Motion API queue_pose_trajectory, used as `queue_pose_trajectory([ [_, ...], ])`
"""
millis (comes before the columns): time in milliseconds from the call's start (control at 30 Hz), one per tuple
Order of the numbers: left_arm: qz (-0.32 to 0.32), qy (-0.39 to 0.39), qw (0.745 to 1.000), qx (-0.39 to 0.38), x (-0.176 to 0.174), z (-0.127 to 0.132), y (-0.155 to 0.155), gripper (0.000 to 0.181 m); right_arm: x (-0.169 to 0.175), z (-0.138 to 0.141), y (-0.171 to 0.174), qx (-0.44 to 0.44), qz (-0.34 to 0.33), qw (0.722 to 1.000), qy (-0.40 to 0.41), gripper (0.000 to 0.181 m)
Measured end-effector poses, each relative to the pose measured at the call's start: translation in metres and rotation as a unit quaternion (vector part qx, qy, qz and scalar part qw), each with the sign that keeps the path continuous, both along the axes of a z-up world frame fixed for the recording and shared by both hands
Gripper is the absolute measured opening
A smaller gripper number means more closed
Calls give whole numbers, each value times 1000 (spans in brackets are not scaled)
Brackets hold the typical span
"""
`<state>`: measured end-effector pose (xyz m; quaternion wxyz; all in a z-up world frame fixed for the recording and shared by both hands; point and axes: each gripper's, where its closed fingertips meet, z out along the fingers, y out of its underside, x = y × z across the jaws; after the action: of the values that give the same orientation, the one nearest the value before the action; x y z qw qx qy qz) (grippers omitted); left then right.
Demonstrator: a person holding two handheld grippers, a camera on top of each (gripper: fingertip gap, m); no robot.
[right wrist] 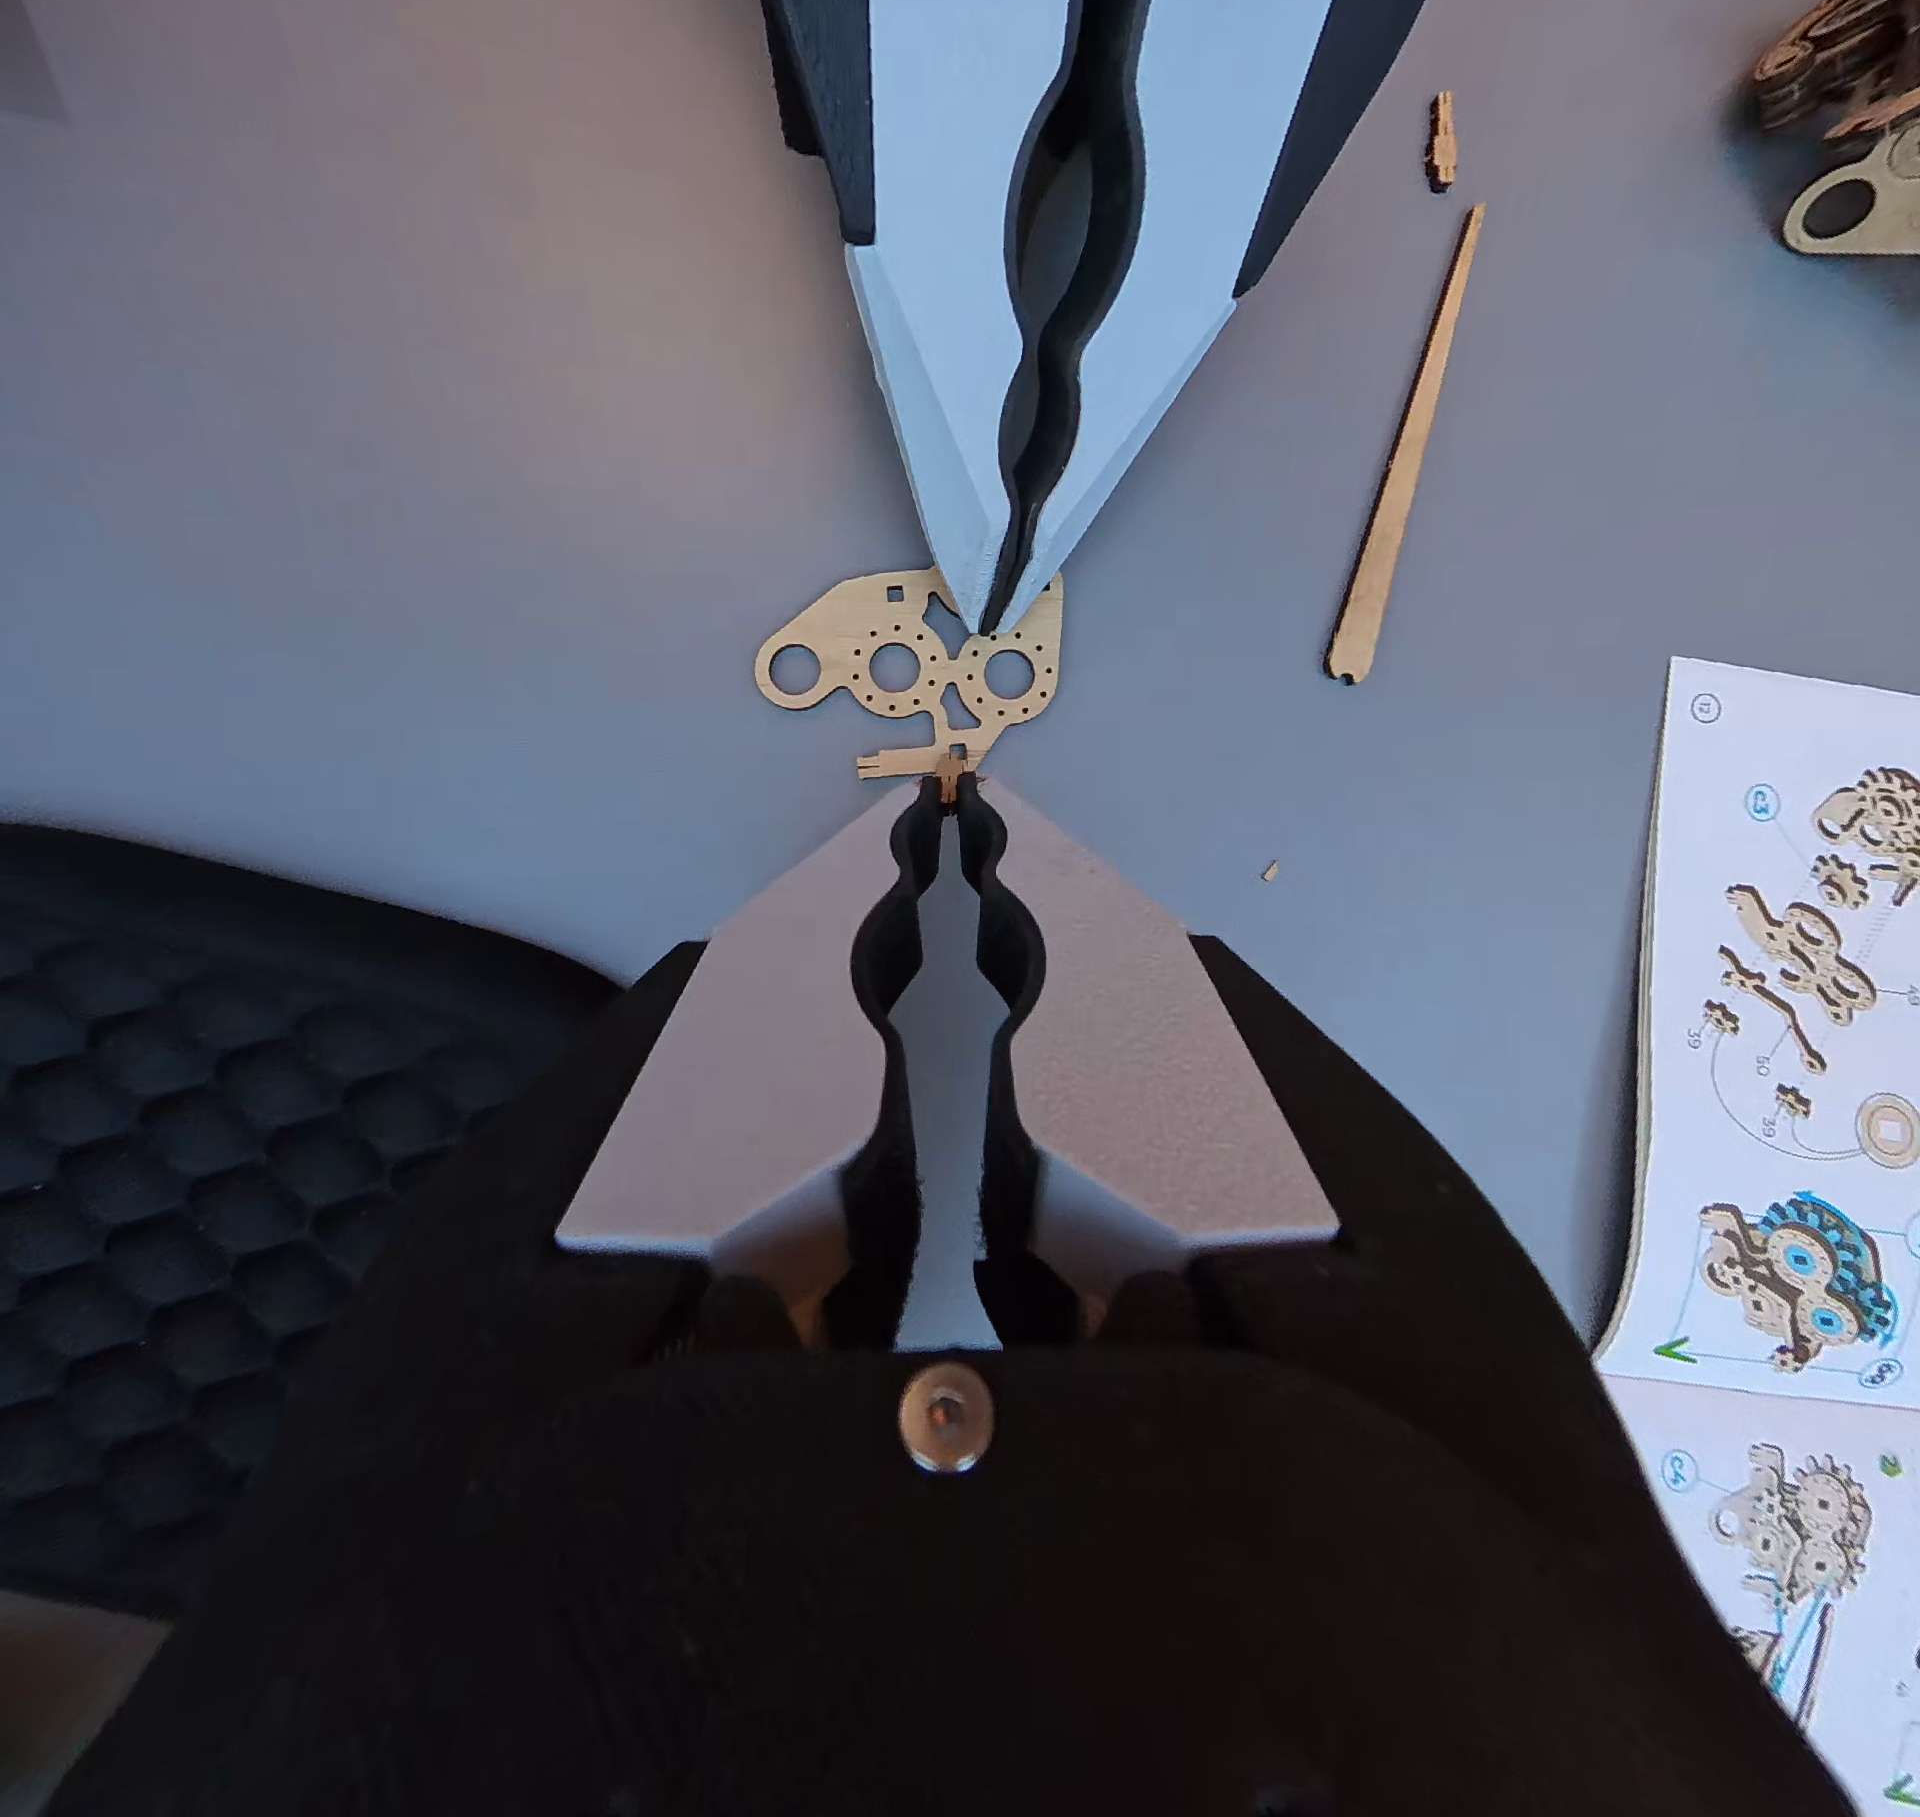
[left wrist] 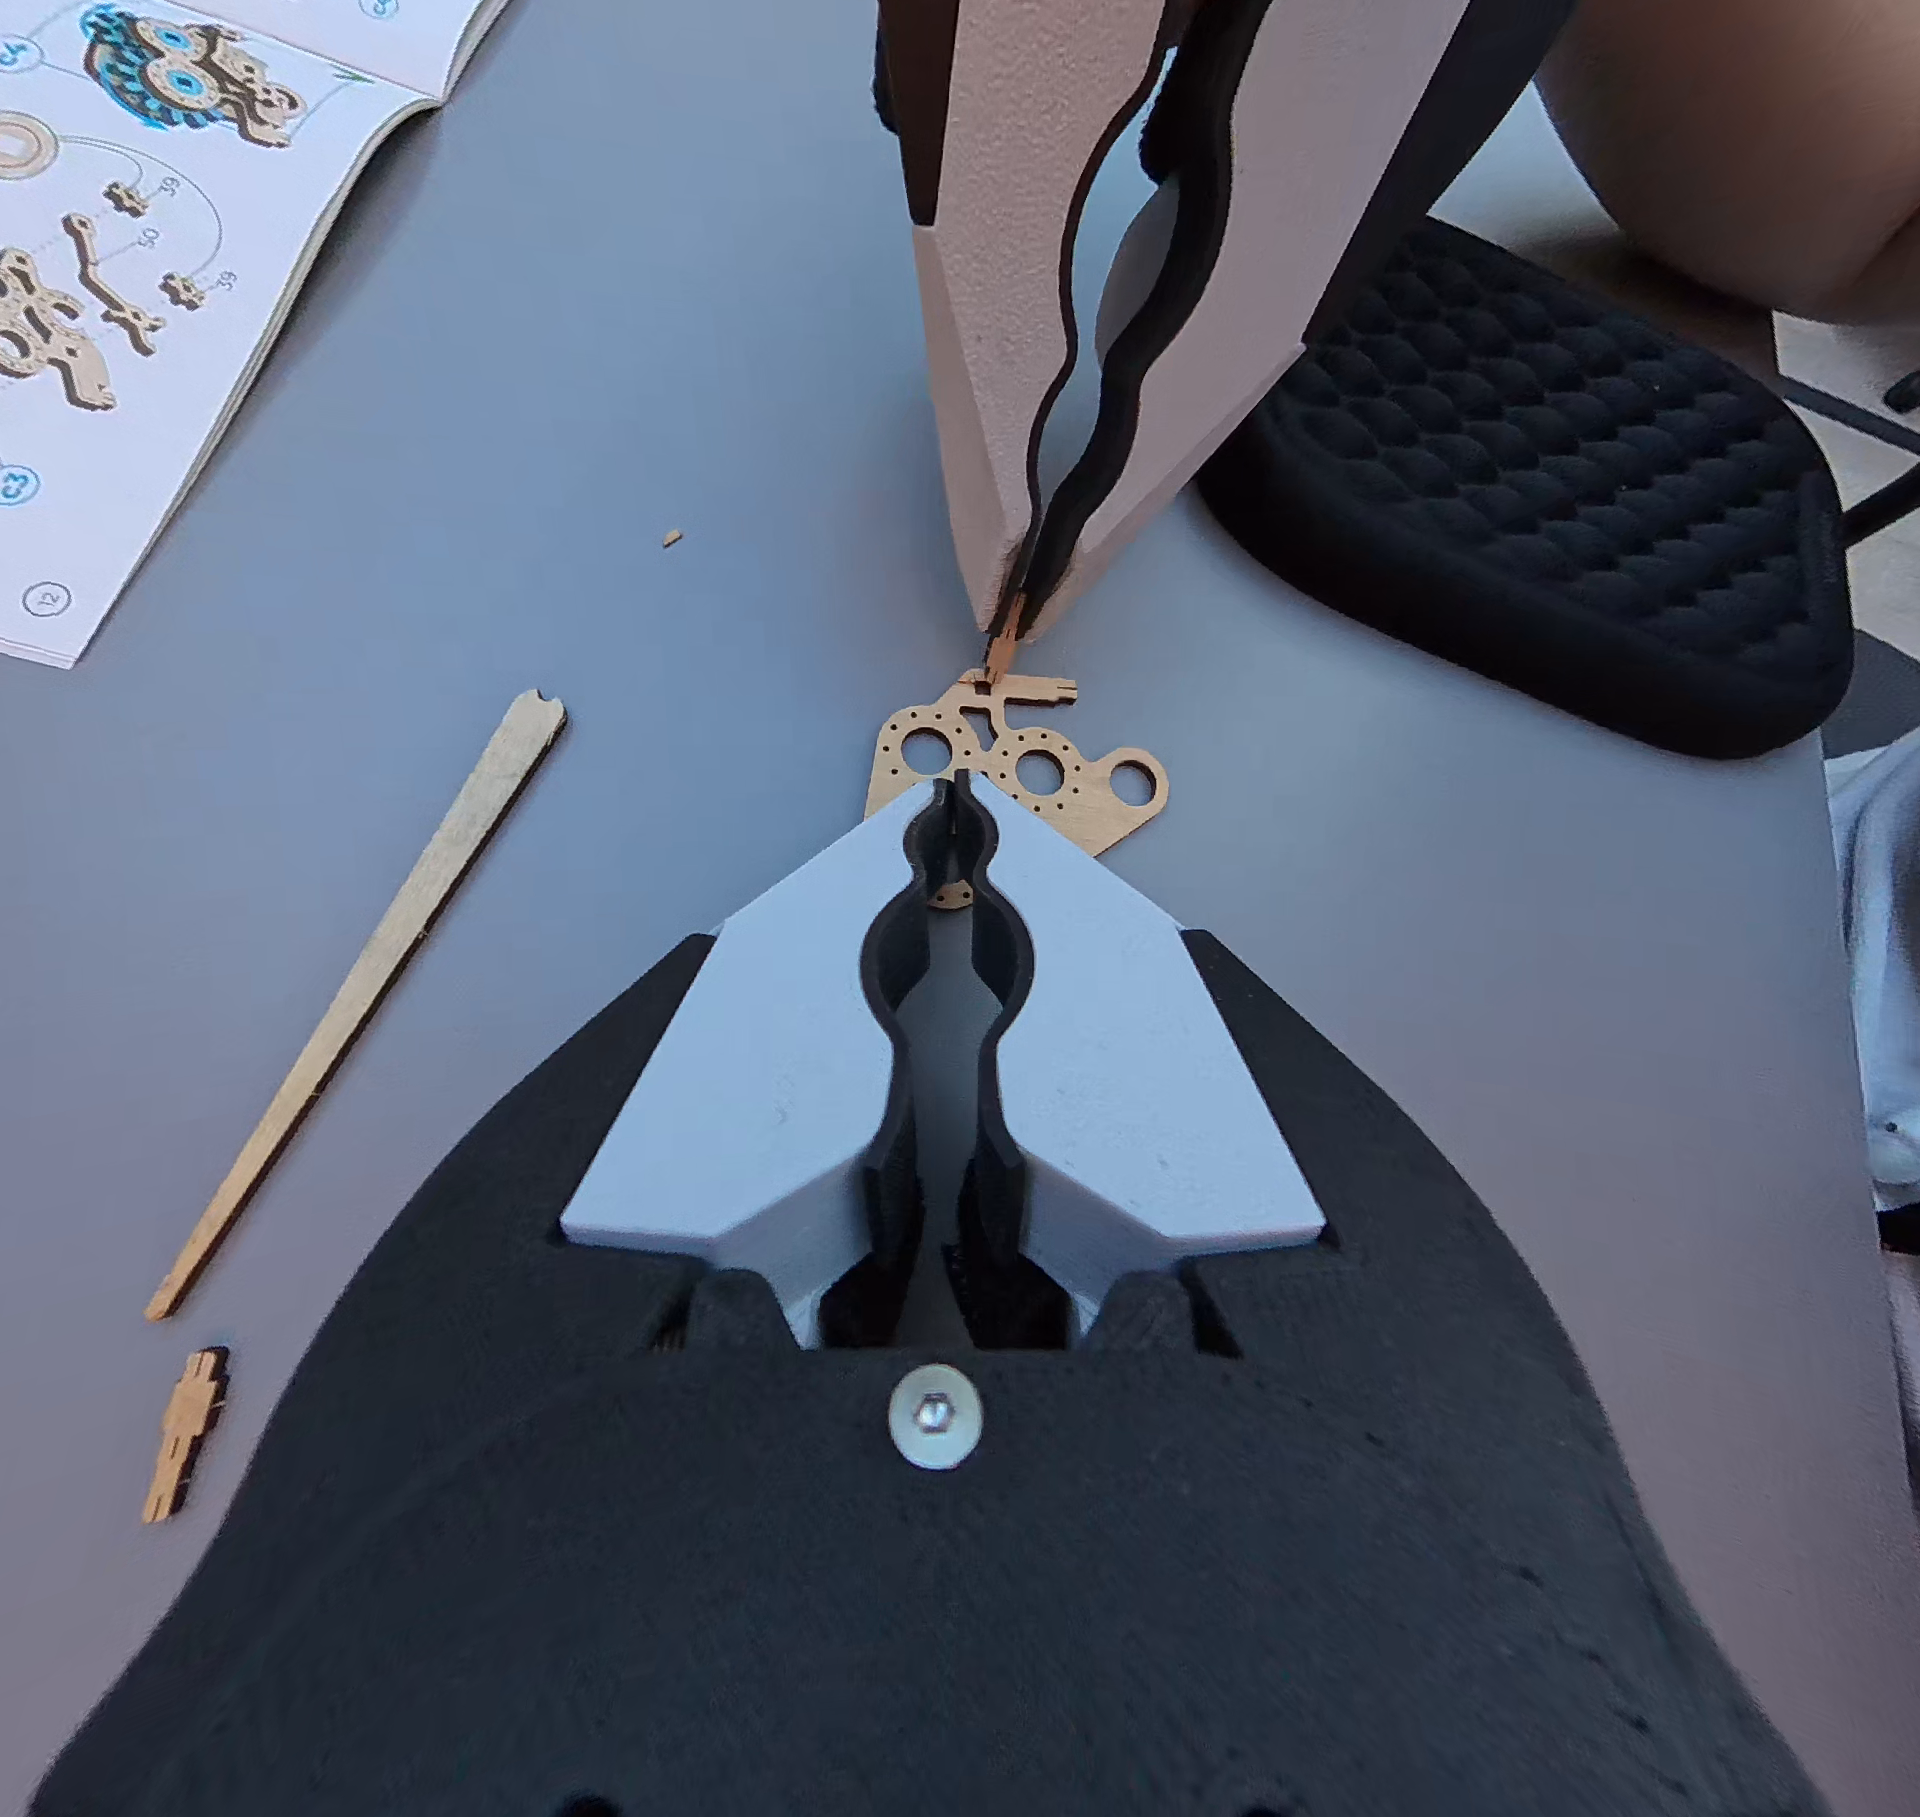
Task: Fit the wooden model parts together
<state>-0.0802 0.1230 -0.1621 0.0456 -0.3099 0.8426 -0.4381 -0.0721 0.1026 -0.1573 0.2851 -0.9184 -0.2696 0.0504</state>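
Observation:
A flat wooden plate [left wrist: 1081,791] with three round holes lies on the grey table [left wrist: 675,832]. My left gripper [left wrist: 954,793] is shut, its tips down on the plate's near edge. It cannot be told whether they pinch it. My right gripper [left wrist: 1013,614] comes in from above, shut on a small wooden peg [left wrist: 1003,653] whose lower end meets the plate's far tab. In the right wrist view my right gripper [right wrist: 951,793] holds the peg [right wrist: 951,768] at the plate [right wrist: 831,666], and the left gripper [right wrist: 989,621] bears on its far side.
A long wooden stick [left wrist: 353,1009] and a second small peg [left wrist: 187,1435] lie to the left. An open instruction booklet [left wrist: 156,209] is at the far left. A black mesh chair seat [left wrist: 1538,479] sits past the table edge. A part-built wooden model [right wrist: 1849,105] stands far right. The tips of both grippers are at nearly the same place. From the left gripper's tips to the long wooden stick [left wrist: 353,1009] is close to 10 cm. Seen from the right wrist view [right wrist: 1415,401] as well.

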Motion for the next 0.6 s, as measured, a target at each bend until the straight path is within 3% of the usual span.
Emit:
queue_pose_trajectory([
  [600,1,6,1000,-5,-2,0,1,0,-3,-3,1,4,17,1000,5,2],
])
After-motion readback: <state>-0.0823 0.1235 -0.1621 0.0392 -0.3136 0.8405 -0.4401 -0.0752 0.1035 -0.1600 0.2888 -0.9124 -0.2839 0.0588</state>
